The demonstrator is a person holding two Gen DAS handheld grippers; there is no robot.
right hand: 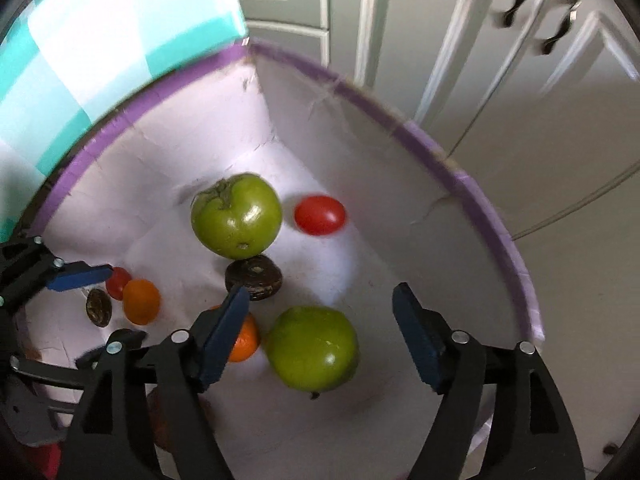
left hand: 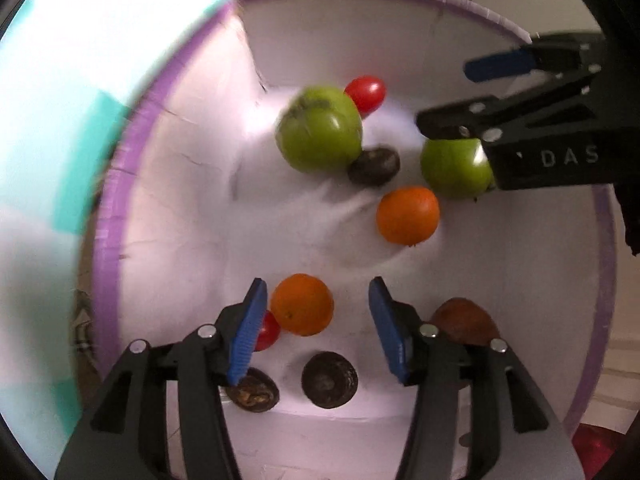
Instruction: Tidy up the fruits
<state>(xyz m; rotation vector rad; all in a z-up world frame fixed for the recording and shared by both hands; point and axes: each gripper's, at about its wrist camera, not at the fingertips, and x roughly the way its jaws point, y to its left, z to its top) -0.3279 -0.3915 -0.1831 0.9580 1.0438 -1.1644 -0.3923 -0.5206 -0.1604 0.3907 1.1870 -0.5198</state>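
Note:
A white box with a purple rim [left hand: 108, 220] [right hand: 480, 200] holds several fruits. My left gripper [left hand: 316, 284] [right hand: 124, 304] points down into it, open, and a small orange fruit [left hand: 302, 304] [right hand: 140, 300] lies loose between the pads, close to the left one. My right gripper [right hand: 320, 292] [left hand: 444, 94] is open over a green tomato [right hand: 312, 346] [left hand: 456, 166], its pads clear of it. Another green tomato [left hand: 320, 128] [right hand: 236, 216], a red cherry tomato [left hand: 366, 94] [right hand: 320, 215], a dark round fruit [left hand: 374, 166] [right hand: 254, 278] and a second orange fruit [left hand: 408, 214] [right hand: 244, 340] lie nearby.
By the left gripper lie a second cherry tomato [left hand: 268, 330], two dark fruits [left hand: 330, 380] and a brown one [left hand: 466, 320]. A teal-and-white checked cloth [right hand: 100, 40] lies beside the box. Cabinet doors [right hand: 480, 40] and a cable [right hand: 560, 216] are beyond it.

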